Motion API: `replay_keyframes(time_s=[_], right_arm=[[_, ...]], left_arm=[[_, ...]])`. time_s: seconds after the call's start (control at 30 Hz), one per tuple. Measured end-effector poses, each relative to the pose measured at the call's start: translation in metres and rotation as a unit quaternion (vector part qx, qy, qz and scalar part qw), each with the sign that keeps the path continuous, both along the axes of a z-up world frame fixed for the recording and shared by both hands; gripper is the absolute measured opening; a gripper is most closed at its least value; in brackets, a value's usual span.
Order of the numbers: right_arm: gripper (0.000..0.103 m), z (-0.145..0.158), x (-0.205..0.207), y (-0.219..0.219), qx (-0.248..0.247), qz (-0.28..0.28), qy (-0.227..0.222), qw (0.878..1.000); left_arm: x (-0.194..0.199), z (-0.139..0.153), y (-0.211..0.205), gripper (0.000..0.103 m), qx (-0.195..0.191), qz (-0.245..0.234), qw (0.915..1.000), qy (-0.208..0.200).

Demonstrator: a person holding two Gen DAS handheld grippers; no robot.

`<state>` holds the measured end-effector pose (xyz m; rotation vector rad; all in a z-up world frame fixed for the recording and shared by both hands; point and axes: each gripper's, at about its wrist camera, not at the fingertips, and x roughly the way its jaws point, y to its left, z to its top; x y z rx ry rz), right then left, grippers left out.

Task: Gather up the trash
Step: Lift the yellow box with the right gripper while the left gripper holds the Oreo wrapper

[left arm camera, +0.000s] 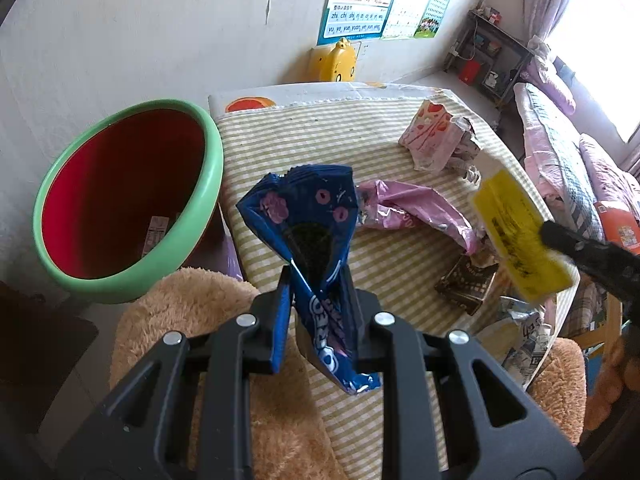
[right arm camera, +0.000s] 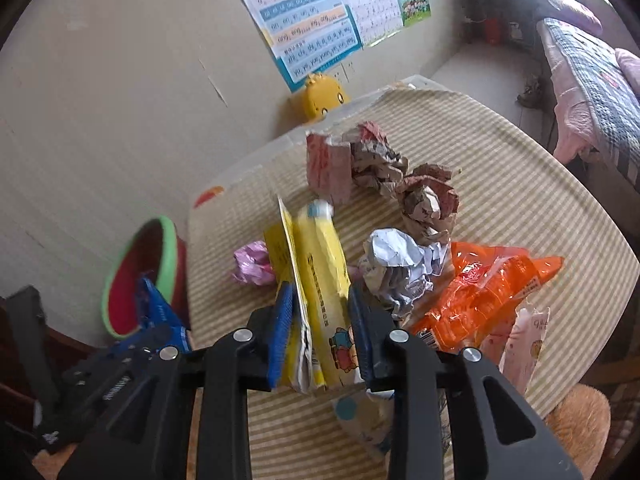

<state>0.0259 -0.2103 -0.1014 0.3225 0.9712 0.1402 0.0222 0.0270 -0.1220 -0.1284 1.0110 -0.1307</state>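
**Two wrappers lifted, most litter left on the table**

A striped tablecloth (right arm camera: 500, 200) covers the table by a wall hung with posters. The left gripper (left arm camera: 318, 280) pinches a blue Oreo wrapper (left arm camera: 308, 220), held up just right of the green-rimmed bin (left arm camera: 132, 200), which stands left of the table. The right gripper (right arm camera: 320, 300) clamps a yellow package (right arm camera: 316, 264). By my reading, collecting has barely begun: the bin looks nearly bare, while crumpled paper (right arm camera: 400, 268), an orange bag (right arm camera: 488, 284) and pink wrappers (left arm camera: 412, 208) remain.

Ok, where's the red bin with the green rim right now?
Left wrist view: the red bin with green rim sits left of the striped table, beside the blue Oreo wrapper.
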Motion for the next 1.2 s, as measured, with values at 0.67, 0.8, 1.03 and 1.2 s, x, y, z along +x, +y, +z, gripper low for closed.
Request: replay_keyframes(time_s=[0.67, 0.8, 1.03, 1.2], right_arm=[[0.002, 0.023, -0.018, -0.025, 0.029, -0.025, -0.039, 0.999], [0.002, 0.017, -0.017, -0.023, 0.029, -0.026, -0.030, 0.999], [0.002, 0.020, -0.017, -0.020, 0.020, -0.021, -0.036, 0.999], [0.002, 0.023, -0.018, -0.018, 0.019, -0.018, -0.036, 0.999]], left_arm=[[-0.003, 0.002, -0.013, 0.021, 0.041, -0.007, 0.9991, 0.000], [-0.003, 0.002, -0.011, 0.021, 0.036, -0.005, 0.9993, -0.002], [-0.004, 0.005, -0.008, 0.021, 0.029, -0.002, 0.9996, -0.007], [-0.008, 0.011, -0.005, 0.021, 0.025, 0.001, 0.9995, -0.021]])
